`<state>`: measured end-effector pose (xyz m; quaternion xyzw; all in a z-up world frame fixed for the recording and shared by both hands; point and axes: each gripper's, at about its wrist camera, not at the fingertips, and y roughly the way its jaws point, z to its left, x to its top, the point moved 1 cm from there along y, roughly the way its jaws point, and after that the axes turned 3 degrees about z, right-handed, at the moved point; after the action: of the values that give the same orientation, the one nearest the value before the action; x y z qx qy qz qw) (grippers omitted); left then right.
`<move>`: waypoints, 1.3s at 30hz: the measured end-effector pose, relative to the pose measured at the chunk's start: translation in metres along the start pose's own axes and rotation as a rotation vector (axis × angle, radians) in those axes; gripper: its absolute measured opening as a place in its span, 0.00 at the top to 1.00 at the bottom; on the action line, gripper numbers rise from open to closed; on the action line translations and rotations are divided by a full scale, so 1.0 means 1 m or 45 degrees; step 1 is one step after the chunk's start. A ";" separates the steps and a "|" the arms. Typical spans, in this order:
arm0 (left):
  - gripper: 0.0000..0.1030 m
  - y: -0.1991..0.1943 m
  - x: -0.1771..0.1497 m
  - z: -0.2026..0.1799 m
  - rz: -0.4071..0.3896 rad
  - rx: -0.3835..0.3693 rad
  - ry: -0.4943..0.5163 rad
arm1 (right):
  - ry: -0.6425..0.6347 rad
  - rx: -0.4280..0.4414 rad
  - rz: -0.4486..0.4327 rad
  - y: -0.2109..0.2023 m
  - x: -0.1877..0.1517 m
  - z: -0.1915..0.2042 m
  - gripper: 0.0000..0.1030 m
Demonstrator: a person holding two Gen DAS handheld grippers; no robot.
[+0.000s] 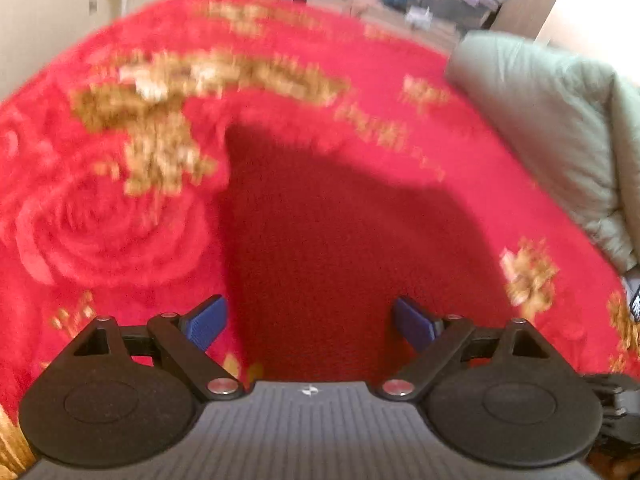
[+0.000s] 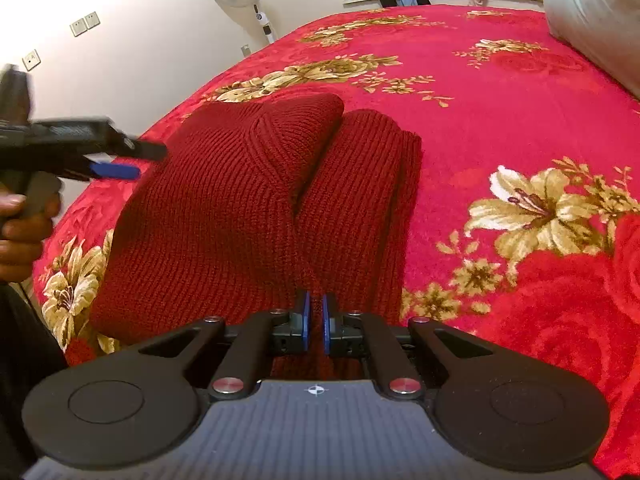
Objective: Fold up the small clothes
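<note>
Right gripper (image 2: 316, 320): you grip the dark red knit garment (image 2: 224, 208) at its near edge.
Left gripper (image 1: 308, 324): your jaws spread wide, empty.

Your open blanket (image 2: 500, 92) lies right of the knit garment (image 2: 248, 200) and beyond it. The pillow (image 2: 592, 16) blocks the bed's far right edge. Left gripper (image 2: 120, 160) crowds the garment's left side.
</note>
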<state>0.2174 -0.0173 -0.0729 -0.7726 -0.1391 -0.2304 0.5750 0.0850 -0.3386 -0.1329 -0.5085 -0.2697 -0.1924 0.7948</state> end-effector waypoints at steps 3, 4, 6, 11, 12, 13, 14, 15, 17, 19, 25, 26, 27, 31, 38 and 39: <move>0.08 0.016 -0.001 0.013 0.071 -0.066 -0.127 | 0.003 0.018 -0.020 -0.001 0.000 0.000 0.91; 0.08 0.016 0.001 0.012 0.068 -0.079 -0.117 | 0.005 0.028 -0.036 -0.003 0.002 0.000 0.84; 0.08 0.015 0.003 0.011 0.046 -0.086 -0.111 | 0.057 0.068 -0.123 -0.012 0.010 -0.004 0.62; 0.08 0.019 0.007 0.016 0.040 -0.122 -0.201 | 0.368 0.141 -0.238 -0.009 0.026 -0.044 0.43; 0.08 0.021 0.009 0.014 0.041 -0.121 -0.207 | 0.422 0.117 -0.216 -0.001 0.028 -0.053 0.43; 0.08 0.021 0.009 0.014 0.042 -0.122 -0.213 | 0.464 0.086 -0.188 0.008 0.029 -0.061 0.43; 0.07 0.022 0.009 0.014 0.044 -0.125 -0.222 | 0.503 0.066 -0.149 0.018 0.029 -0.068 0.43; 0.07 0.023 0.009 0.016 0.045 -0.129 -0.232 | 0.545 0.067 -0.104 0.029 0.029 -0.075 0.42; 0.06 0.026 0.010 0.019 0.048 -0.140 -0.262 | 0.631 0.118 -0.062 0.044 0.026 -0.085 0.36; 0.05 0.031 0.011 0.024 0.060 -0.160 -0.303 | 0.655 0.138 -0.063 0.048 0.029 -0.087 0.35; 0.03 0.046 0.015 0.032 0.083 -0.212 -0.417 | 0.717 0.327 -0.122 0.046 0.039 -0.094 0.29; 0.03 0.048 0.015 0.031 0.083 -0.214 -0.421 | 0.689 0.330 -0.105 0.047 0.043 -0.092 0.27; 0.03 0.050 0.016 0.031 0.081 -0.215 -0.423 | 0.639 0.311 -0.066 0.051 0.045 -0.088 0.25; 0.01 0.057 0.017 0.029 0.076 -0.222 -0.427 | 0.519 0.272 0.025 0.069 0.042 -0.074 0.15; 0.17 0.053 0.020 0.020 0.020 -0.195 -0.363 | 0.425 0.267 -0.016 0.068 0.042 -0.060 0.50; 0.26 0.049 0.020 0.018 -0.005 -0.187 -0.337 | 0.427 0.289 -0.027 0.067 0.041 -0.058 0.52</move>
<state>0.2617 -0.0162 -0.1069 -0.8360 -0.1980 -0.1373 0.4930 0.1697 -0.3653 -0.1739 -0.3736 -0.1590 -0.2510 0.8787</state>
